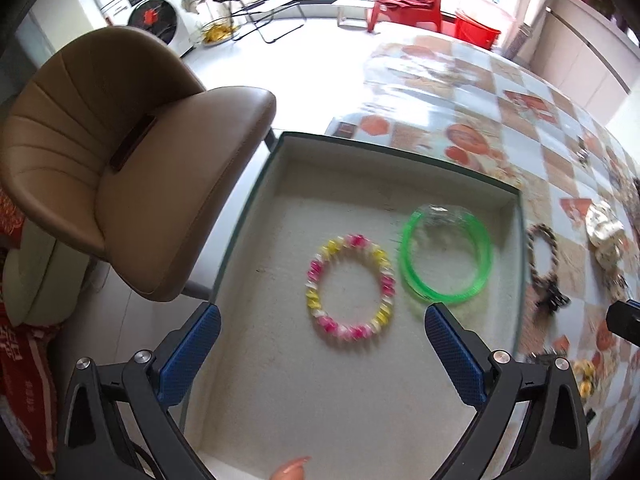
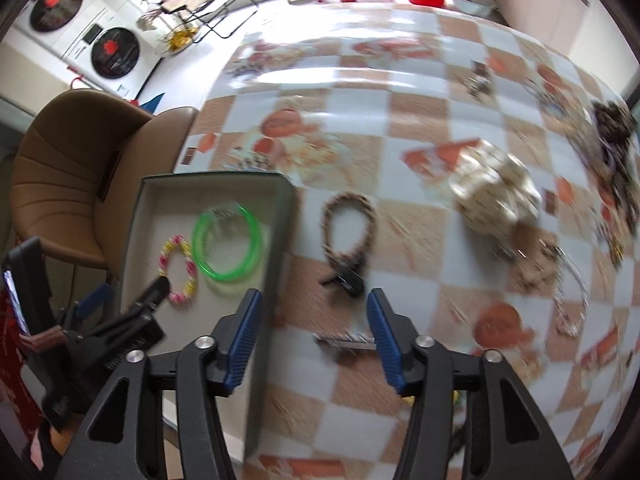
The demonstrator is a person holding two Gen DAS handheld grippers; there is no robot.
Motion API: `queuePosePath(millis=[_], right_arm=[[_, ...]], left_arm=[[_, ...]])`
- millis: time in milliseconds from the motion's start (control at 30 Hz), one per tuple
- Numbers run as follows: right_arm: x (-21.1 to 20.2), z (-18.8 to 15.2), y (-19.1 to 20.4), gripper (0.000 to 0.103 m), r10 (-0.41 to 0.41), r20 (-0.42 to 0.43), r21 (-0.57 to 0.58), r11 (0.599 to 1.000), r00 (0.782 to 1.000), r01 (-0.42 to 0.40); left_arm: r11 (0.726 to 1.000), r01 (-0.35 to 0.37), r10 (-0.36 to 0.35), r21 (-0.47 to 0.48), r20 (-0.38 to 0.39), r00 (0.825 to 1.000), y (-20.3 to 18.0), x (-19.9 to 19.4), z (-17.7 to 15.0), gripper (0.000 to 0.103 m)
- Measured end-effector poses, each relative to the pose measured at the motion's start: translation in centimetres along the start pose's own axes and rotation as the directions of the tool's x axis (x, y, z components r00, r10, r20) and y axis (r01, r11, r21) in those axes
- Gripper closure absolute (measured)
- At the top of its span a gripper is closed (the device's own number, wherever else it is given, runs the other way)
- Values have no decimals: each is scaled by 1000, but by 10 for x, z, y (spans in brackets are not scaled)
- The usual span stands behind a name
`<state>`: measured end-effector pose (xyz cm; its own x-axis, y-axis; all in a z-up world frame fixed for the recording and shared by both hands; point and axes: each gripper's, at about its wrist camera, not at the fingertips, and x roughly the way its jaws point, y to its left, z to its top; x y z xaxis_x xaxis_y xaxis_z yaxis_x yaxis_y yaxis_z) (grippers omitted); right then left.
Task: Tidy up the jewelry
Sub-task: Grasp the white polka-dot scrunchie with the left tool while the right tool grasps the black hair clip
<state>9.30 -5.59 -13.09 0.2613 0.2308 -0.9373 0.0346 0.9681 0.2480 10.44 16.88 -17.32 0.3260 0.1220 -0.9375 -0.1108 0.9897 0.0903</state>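
A shallow box (image 1: 280, 168) with a pale lining sits at the table's left edge; it also shows in the right wrist view (image 2: 280, 216). In it lie a pink-and-yellow bead bracelet (image 1: 316, 272) (image 2: 189, 268) and a green bangle (image 1: 408, 264) (image 2: 256, 236). My left gripper (image 1: 322, 354) is open and empty above the box, just short of the bead bracelet. My right gripper (image 2: 314, 336) is open and empty over the table, right of the box. A brown braided bracelet with a black clasp (image 2: 340, 256) (image 1: 540, 264) lies just ahead of it. A small silver clip (image 2: 344, 342) lies between its fingers.
The checkered tablecloth (image 2: 360, 120) holds a cream beaded bracelet (image 2: 492, 196), a thin chain (image 2: 572, 300) and dark jewelry (image 2: 612, 128) at the far right. A brown chair (image 1: 120, 152) stands left of the table. Washing machines and red stools stand at the back.
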Motion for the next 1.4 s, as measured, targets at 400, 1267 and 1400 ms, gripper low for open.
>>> queuePosePath(millis=[400, 1267, 1400], right_arm=[[-43, -45, -85, 19, -20, 18, 173, 985, 1000, 16], [-76, -83, -221, 0, -108, -4, 314, 944, 994, 104], [-65, -73, -218, 0, -117, -23, 265, 957, 993, 119]], left_arm=[[988, 55, -53, 142, -21, 998, -67, -40, -23, 0], [947, 151, -130, 283, -91, 987, -198, -47, -8, 0], [944, 177, -160, 277, -86, 983, -213, -41, 10, 0]])
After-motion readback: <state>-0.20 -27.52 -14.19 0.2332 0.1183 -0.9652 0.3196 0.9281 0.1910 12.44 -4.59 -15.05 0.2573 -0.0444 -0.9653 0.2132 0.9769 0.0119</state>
